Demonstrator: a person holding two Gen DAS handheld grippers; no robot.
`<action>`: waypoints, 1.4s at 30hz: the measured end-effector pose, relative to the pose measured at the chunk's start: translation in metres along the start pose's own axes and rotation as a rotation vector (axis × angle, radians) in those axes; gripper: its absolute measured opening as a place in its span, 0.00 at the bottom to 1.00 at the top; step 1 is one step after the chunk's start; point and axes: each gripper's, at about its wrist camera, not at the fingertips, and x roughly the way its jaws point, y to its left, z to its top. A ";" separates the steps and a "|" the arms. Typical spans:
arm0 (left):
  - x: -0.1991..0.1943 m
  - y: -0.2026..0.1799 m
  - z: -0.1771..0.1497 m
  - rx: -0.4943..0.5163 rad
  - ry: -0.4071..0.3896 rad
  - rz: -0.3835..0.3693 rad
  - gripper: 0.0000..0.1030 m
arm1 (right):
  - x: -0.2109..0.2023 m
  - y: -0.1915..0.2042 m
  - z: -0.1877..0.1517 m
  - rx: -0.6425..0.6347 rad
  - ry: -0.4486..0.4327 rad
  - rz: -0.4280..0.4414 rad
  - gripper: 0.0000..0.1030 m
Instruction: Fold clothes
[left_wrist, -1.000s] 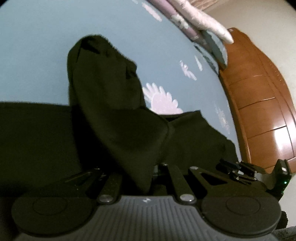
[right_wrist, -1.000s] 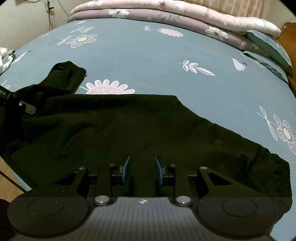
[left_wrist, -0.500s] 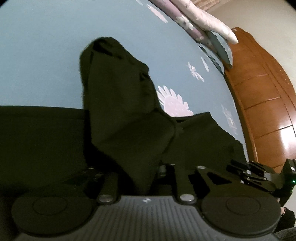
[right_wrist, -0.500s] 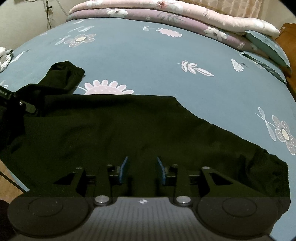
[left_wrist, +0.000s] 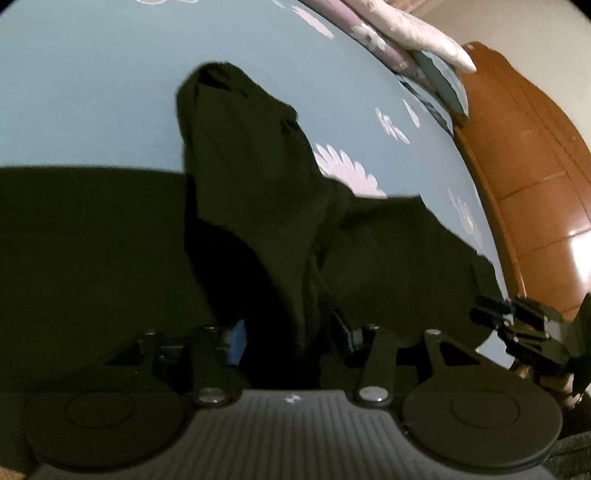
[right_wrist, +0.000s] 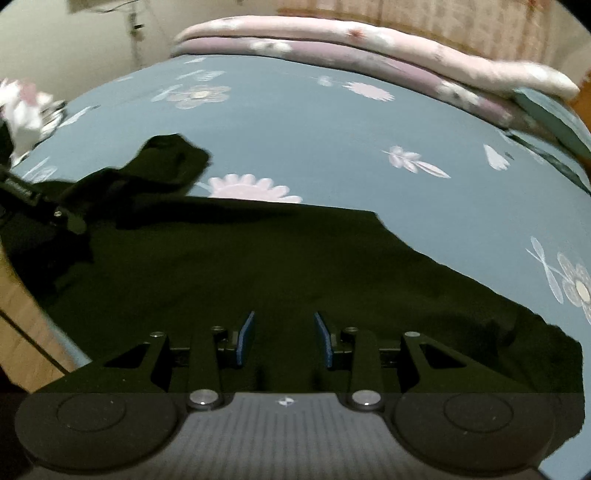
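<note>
A black long-sleeved garment (right_wrist: 258, 266) lies spread across a blue flowered bedsheet (right_wrist: 332, 129). One sleeve (left_wrist: 240, 147) runs away from my left gripper (left_wrist: 288, 332), its cuff resting on the sheet. The left gripper's jaws stand apart, one blue pad (left_wrist: 238, 339) showing, and the sleeve's near end still hangs loosely between them. My right gripper (right_wrist: 283, 336) is open just over the garment's body, with only flat cloth beneath its blue pads (right_wrist: 245, 336). Each gripper shows at the edge of the other's view: the right gripper (left_wrist: 517, 325), the left gripper (right_wrist: 37, 199).
Folded pink and purple quilts (right_wrist: 369, 48) and a pillow (right_wrist: 546, 107) are stacked along the far side of the bed. A brown wooden board (left_wrist: 535, 184) stands on the right in the left wrist view. The wooden bed edge (right_wrist: 22, 332) and white items (right_wrist: 22, 107) lie to the left.
My left gripper's fingers have spread apart on the sleeve, uncovering a blue pad. The sleeve now sits further right in that view. The right gripper stays open over the garment.
</note>
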 end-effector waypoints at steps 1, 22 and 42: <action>0.002 -0.004 -0.004 0.011 0.003 0.004 0.47 | -0.001 0.003 -0.002 -0.005 -0.004 0.005 0.38; 0.000 -0.027 -0.051 0.024 -0.121 -0.001 0.02 | -0.006 0.070 -0.065 -0.356 -0.081 0.069 0.45; -0.039 -0.030 -0.075 0.082 -0.147 0.119 0.19 | -0.007 0.051 -0.084 -0.558 0.033 -0.030 0.43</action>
